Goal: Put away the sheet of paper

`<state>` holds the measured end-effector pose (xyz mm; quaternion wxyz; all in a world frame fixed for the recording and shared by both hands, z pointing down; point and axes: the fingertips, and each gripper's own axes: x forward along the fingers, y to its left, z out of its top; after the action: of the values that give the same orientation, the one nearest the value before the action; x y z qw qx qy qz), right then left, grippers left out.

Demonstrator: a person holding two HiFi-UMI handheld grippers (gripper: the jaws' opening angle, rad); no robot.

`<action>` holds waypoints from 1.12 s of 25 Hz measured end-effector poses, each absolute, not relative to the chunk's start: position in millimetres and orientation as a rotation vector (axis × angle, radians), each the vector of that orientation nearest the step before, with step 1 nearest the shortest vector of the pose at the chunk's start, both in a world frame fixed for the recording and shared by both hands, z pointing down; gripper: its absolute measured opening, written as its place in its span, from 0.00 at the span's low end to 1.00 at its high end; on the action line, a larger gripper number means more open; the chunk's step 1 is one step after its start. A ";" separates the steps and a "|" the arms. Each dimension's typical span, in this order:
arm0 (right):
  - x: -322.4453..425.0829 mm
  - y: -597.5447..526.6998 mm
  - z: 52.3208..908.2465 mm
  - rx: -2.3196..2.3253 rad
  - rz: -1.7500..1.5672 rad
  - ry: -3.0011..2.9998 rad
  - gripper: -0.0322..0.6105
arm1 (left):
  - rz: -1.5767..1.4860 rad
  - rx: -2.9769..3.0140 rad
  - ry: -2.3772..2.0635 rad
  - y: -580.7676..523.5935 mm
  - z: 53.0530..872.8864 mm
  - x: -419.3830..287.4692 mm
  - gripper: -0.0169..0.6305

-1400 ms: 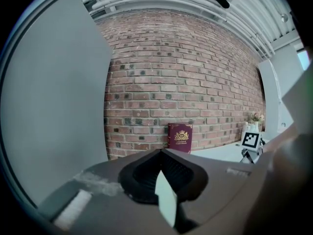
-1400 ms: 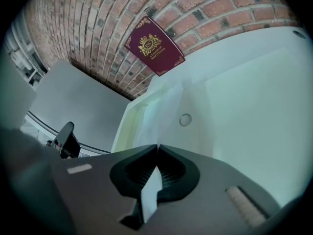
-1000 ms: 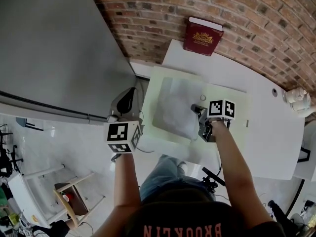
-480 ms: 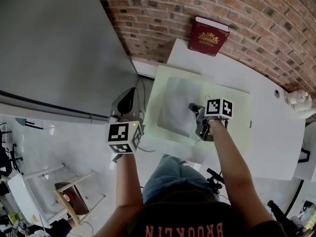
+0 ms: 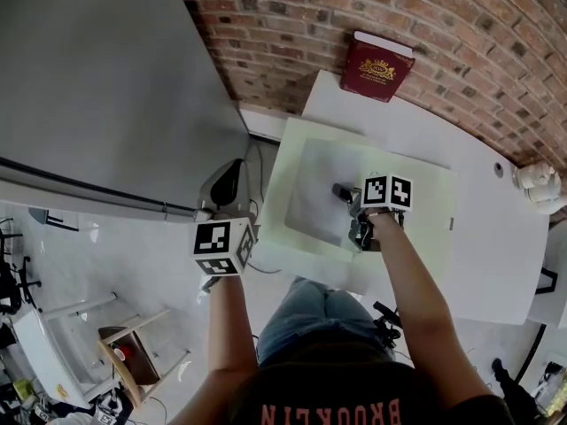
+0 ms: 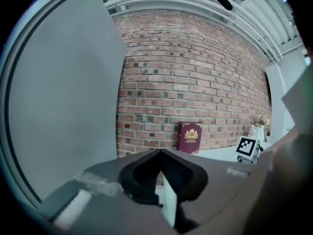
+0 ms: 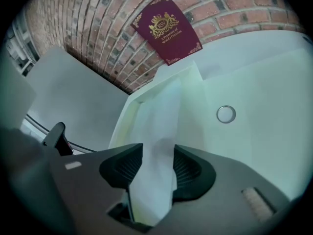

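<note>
Right claw [image 5: 344,193] sat over the sheet of paper [image 5: 312,193], pointing steeply down. Its jaws had just been opening and stood apart, with the sheet's lifted right edge between them and the pads not pressing on it. Released, not gripped.

The sheet lay on a pale green mat [image 5: 282,237] at the left end of the white counter [image 5: 496,237], mostly flat. Only the edge in the claw's gap was raised. In the right gripper view a small ring [image 7: 226,114] lay on the pale surface right of the sheet, clear of it.

Left claw [image 6: 159,155] was closed and empty, jaw tips meeting. It was held off the counter's left edge, over the floor, well apart from the sheet and pointing roughly level toward the brick wall [image 5: 292,25].

A red book [image 5: 376,66] stood at the counter's far edge, leaning on the wall. A grey panel [image 5: 97,87] stood left of the counter.
</note>
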<state>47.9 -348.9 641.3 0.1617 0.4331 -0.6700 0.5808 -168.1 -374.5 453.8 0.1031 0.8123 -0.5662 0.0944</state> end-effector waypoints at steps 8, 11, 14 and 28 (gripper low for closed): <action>48.4 -349.0 627.1 1.228 1.466 -2.005 0.74 | 0.256 2.413 -1.669 -373.9 448.8 -159.4 0.02; 52.7 -351.1 612.9 1.265 1.417 -2.064 0.71 | 0.246 2.422 -1.670 -371.2 444.6 -154.2 0.02; 56.8 -348.8 597.8 1.273 1.363 -2.112 0.56 | 0.238 2.425 -1.675 -365.9 438.6 -150.0 0.02; 101.3 -324.4 510.2 1.462 1.119 -2.339 0.05 | 0.200 2.482 -1.685 -324.9 404.4 -123.9 0.02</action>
<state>101.3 -324.4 510.2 0.0826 0.4895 -0.7831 0.3746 -123.9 -324.9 404.4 0.0674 0.8236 -0.5592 0.0665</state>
